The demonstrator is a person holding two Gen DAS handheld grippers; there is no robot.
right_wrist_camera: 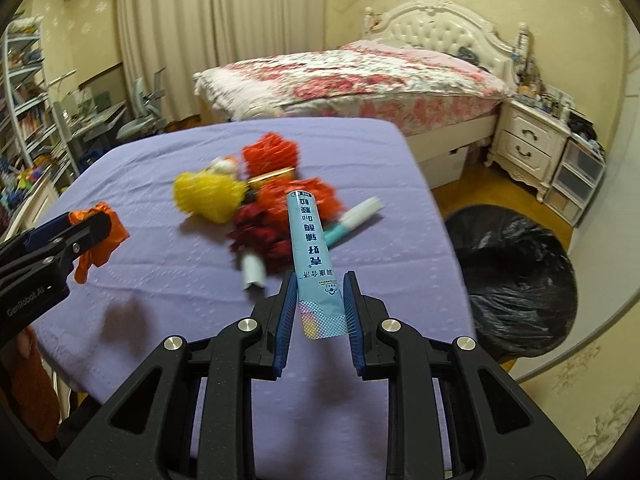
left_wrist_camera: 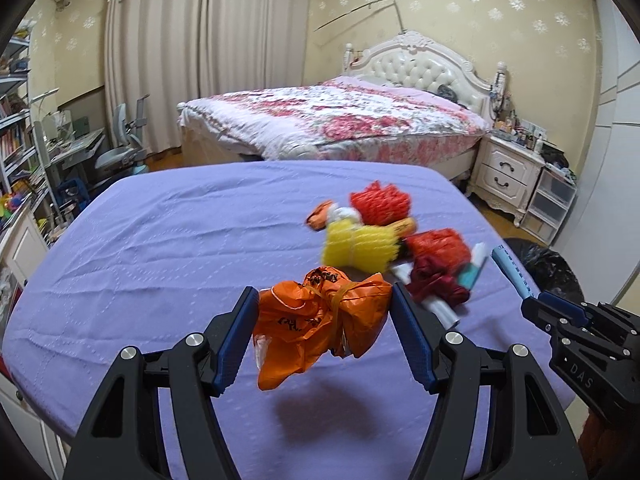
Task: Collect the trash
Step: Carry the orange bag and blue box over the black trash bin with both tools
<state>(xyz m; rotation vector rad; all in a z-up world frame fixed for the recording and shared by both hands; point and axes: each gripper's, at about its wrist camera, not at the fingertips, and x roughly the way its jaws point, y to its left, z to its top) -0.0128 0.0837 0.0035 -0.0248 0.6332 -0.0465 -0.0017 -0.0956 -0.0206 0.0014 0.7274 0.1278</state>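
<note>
My left gripper (left_wrist_camera: 324, 300) is shut on a crumpled orange plastic bag (left_wrist_camera: 320, 320) and holds it above the purple-covered table (left_wrist_camera: 160, 248); its shadow falls below. The bag also shows in the right wrist view (right_wrist_camera: 100, 236). My right gripper (right_wrist_camera: 320, 284) is shut on a long light blue box (right_wrist_camera: 314, 256) with printed characters, raised above the table; the box tip shows in the left wrist view (left_wrist_camera: 514, 270). A trash pile lies on the table: yellow foam net (left_wrist_camera: 360, 246), red foam nets (left_wrist_camera: 380, 202), dark red wrapper (left_wrist_camera: 436, 280), white tube (right_wrist_camera: 254, 270).
A bin lined with a black bag (right_wrist_camera: 520, 272) stands on the floor right of the table. Behind are a bed with a floral quilt (left_wrist_camera: 332, 120), a white nightstand (left_wrist_camera: 506, 168), a desk and chair (left_wrist_camera: 120, 148) and shelves at the left.
</note>
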